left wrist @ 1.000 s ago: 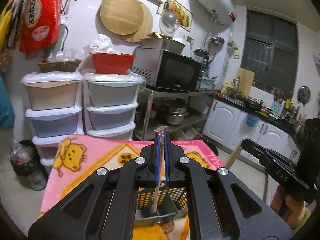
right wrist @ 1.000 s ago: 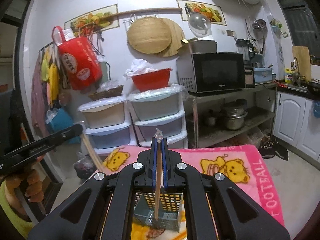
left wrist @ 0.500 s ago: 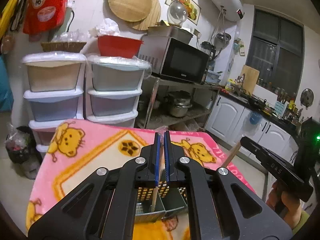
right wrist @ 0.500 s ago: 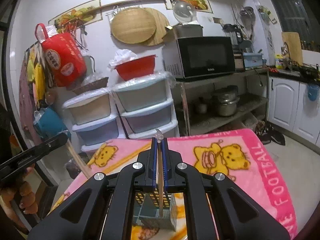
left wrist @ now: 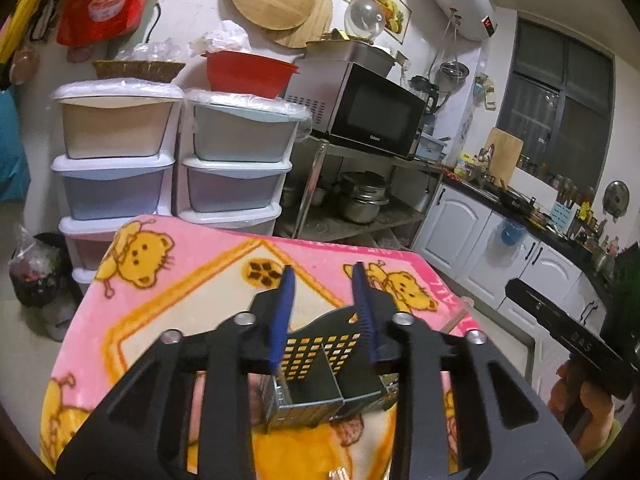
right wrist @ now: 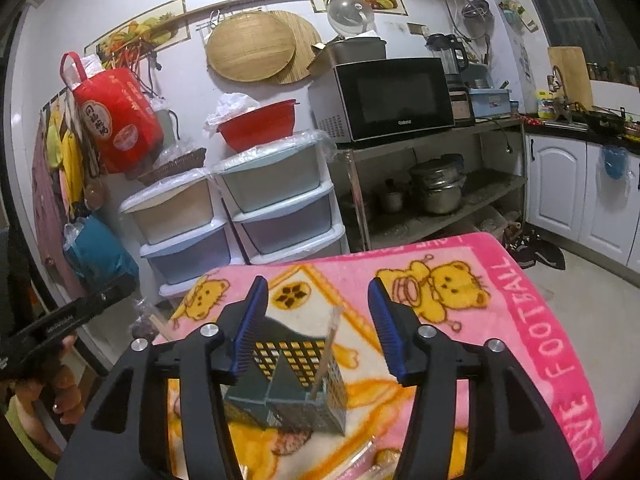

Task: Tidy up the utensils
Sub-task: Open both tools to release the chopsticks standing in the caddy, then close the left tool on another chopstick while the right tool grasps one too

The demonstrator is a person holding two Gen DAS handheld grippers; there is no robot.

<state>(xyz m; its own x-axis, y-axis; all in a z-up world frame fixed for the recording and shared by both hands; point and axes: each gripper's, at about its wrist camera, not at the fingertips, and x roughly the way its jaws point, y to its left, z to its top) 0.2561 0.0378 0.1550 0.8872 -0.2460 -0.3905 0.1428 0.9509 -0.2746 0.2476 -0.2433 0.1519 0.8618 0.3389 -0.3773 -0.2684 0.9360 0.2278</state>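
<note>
A grey perforated utensil caddy point(left wrist: 316, 376) point(right wrist: 288, 384) stands on the pink bear blanket point(left wrist: 180, 280) point(right wrist: 520, 300). My right gripper point(right wrist: 318, 320) hangs just above it, its jaws opening. A wooden chopstick point(right wrist: 329, 348) with a plastic-wrapped top stands free in the caddy's right compartment, touching neither pad. My left gripper point(left wrist: 323, 312) is also over the caddy with its jaws opening, and nothing shows between its blue pads point(left wrist: 282, 316). A thin stick point(left wrist: 456, 320) shows at the table's right edge.
Stacked plastic drawers point(left wrist: 232, 160) and a metal shelf with a microwave point(left wrist: 376, 112) stand behind the table. White cabinets point(left wrist: 480, 240) line the right wall. Plastic wrappers point(right wrist: 368, 464) lie at the near edge. A person's hand point(left wrist: 592, 400) holds the right gripper.
Both grippers sank toward the caddy. Each was shut on a chopstick; both now stand open. The right chopstick has dropped into the caddy; the left one is gone from between its pads.
</note>
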